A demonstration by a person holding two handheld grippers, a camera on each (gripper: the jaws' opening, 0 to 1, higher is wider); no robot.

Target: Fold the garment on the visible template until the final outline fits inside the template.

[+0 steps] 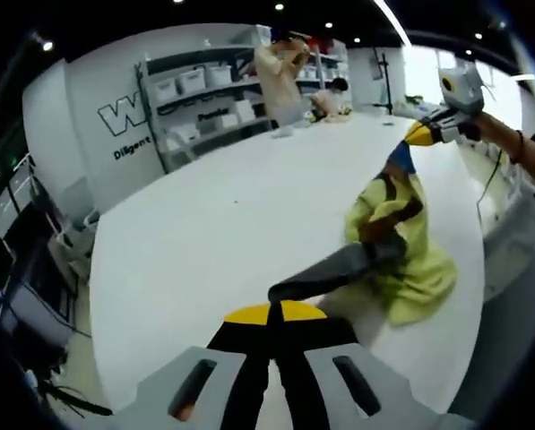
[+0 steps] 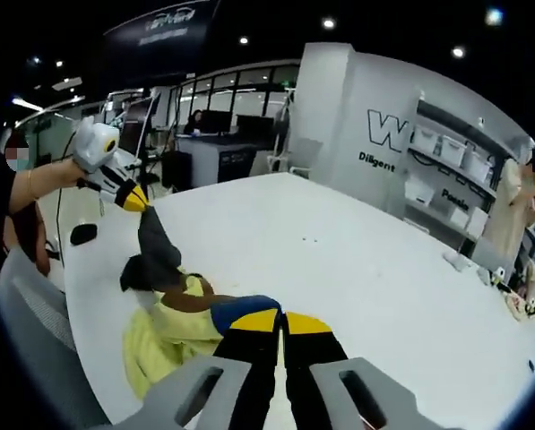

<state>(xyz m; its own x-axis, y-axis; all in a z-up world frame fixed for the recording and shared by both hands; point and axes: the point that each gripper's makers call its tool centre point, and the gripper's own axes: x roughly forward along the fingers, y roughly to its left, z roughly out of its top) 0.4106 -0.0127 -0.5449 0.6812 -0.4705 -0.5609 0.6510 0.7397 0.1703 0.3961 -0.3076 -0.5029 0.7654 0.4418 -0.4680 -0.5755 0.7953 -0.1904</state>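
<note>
Lifting the garment (image 1: pixel 401 251) off the table (image 1: pixel 213 233), both grippers, left (image 1: pixel 269 313) and right (image 2: pixel 280 315), clamp its ends; next, spread it flat on the table.

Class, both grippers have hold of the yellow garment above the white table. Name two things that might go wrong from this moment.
1. The garment hangs bunched and twisted between the left gripper and right gripper, so it may land creased and fold unevenly.
2. It lies near the table edge, so a loose part could slide off if released carelessly.
</note>
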